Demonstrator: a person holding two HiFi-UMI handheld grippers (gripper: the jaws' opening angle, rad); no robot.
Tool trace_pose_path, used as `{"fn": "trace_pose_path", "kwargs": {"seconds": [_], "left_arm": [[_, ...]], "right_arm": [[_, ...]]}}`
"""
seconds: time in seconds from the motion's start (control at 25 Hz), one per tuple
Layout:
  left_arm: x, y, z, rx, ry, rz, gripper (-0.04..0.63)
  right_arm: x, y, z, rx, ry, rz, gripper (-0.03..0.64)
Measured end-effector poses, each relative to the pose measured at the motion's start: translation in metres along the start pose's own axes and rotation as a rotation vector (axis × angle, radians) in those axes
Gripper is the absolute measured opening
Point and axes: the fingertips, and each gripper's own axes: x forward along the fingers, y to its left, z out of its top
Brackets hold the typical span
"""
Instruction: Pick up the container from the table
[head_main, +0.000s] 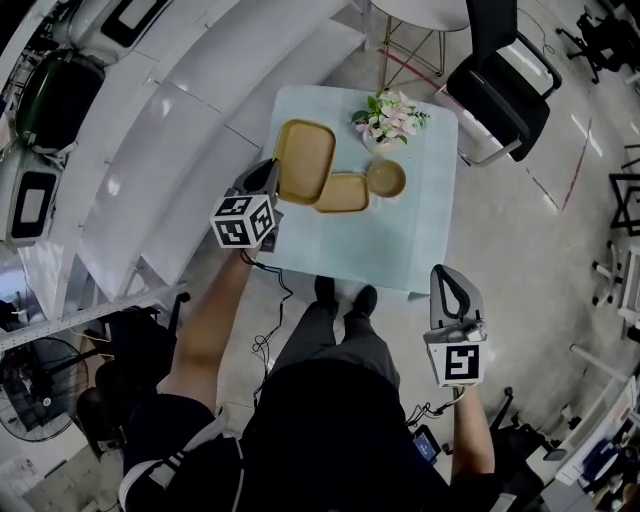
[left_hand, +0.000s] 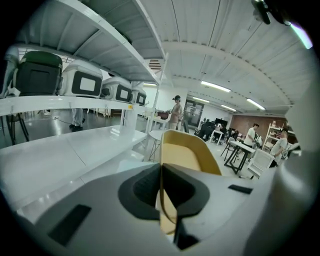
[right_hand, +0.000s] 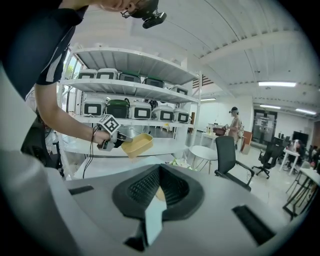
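The container (head_main: 305, 160) is a tan rectangular tray with rounded corners, held over the pale table (head_main: 400, 245) at its left side. My left gripper (head_main: 272, 172) is shut on its near rim. In the left gripper view the rim runs between the closed jaws and the container (left_hand: 187, 152) stretches away ahead. The right gripper view shows the container (right_hand: 137, 145) in the air, off the table. My right gripper (head_main: 447, 272) hangs off the table's front right corner with its jaws together and nothing in them.
A smaller tan tray (head_main: 343, 193), a round tan bowl (head_main: 386, 178) and a pot of flowers (head_main: 390, 117) stand on the table. White shelves (head_main: 150, 170) with bins run along the left. A black chair (head_main: 505, 85) stands at the far right.
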Motion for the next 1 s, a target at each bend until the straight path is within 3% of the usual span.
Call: {"fn": "trace_pose_path", "kwargs": {"seconds": [1.0], "left_arm": [[-0.123,-0.073,0.072,0.118,-0.232,-0.045,0.009]], "right_arm": [[-0.012,-0.015,0.036,0.069,-0.089,-0.039,0.000]]}}
